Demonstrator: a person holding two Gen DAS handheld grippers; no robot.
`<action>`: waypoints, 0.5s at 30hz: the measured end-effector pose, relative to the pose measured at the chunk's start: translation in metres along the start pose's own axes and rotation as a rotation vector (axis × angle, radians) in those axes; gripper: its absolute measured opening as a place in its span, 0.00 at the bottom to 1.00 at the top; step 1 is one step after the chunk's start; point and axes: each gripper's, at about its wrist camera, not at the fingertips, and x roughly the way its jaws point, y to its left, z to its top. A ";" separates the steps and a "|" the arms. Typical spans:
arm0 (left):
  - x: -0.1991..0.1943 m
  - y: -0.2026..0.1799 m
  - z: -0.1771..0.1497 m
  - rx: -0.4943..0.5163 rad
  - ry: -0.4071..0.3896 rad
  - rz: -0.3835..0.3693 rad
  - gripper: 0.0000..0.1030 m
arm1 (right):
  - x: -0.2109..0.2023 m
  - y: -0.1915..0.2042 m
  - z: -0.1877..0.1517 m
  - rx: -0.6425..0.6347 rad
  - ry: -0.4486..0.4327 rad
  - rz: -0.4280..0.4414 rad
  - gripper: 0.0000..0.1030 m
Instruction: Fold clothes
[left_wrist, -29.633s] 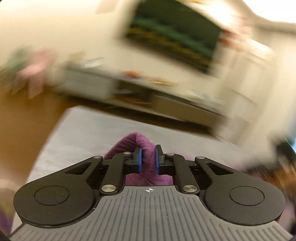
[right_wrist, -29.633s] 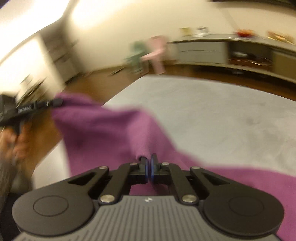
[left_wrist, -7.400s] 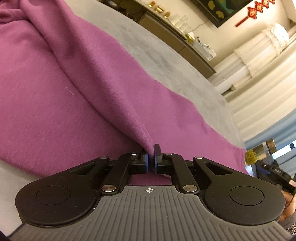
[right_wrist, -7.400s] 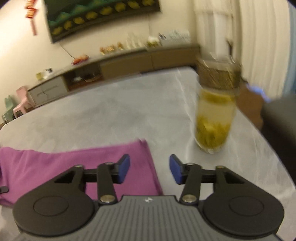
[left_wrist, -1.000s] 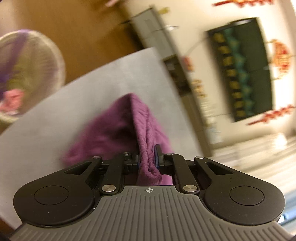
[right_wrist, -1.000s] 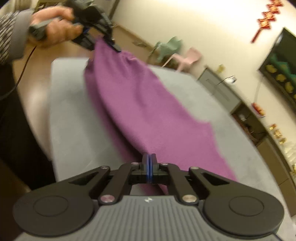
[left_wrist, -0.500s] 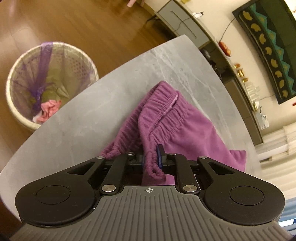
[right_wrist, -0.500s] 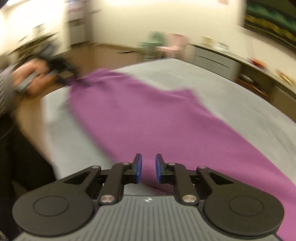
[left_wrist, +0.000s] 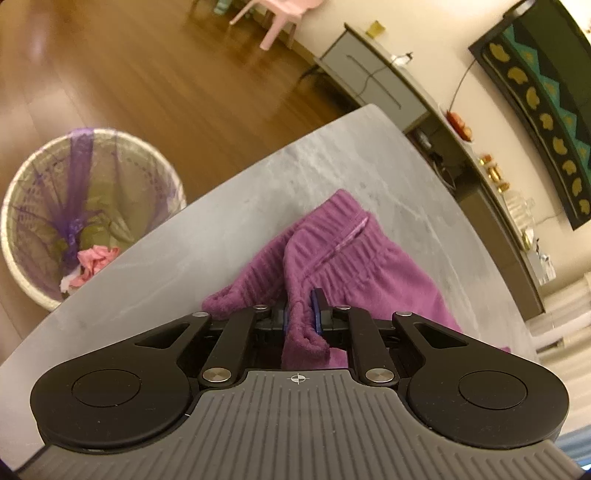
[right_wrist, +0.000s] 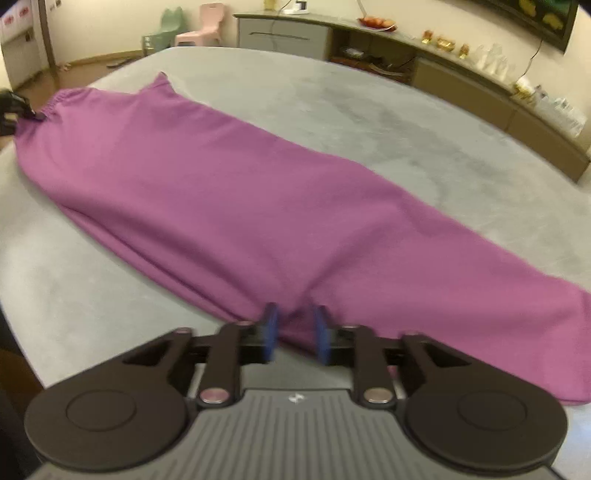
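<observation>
Purple fleece trousers (right_wrist: 236, 192) lie stretched lengthwise across the grey table (right_wrist: 332, 103), folded leg on leg. My left gripper (left_wrist: 300, 310) is shut on the elastic waistband (left_wrist: 332, 236) at the table's corner; it shows as a dark shape at the far left of the right wrist view (right_wrist: 11, 110). My right gripper (right_wrist: 293, 328) is open over the trouser leg near its cuff end, the cloth lying loose between its fingers.
A lined wastebasket (left_wrist: 85, 210) stands on the wooden floor below the table's corner. A long low sideboard (right_wrist: 443, 74) with small items runs along the far wall. Small pink and green chairs (right_wrist: 195, 26) stand beyond the table.
My right gripper has opened and let go of the trouser leg, which now lies flat on the table. The left gripper has lowered the waistband to the table, still holding it.
</observation>
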 end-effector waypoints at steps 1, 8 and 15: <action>-0.004 -0.004 0.001 0.001 -0.018 -0.039 0.03 | -0.002 0.003 -0.001 -0.012 -0.019 -0.017 0.28; -0.008 0.003 0.021 -0.024 -0.102 -0.141 0.02 | -0.007 0.026 -0.001 -0.100 -0.129 -0.068 0.43; 0.010 0.024 0.022 -0.065 -0.023 -0.069 0.07 | 0.000 -0.003 -0.010 -0.009 -0.057 0.008 0.43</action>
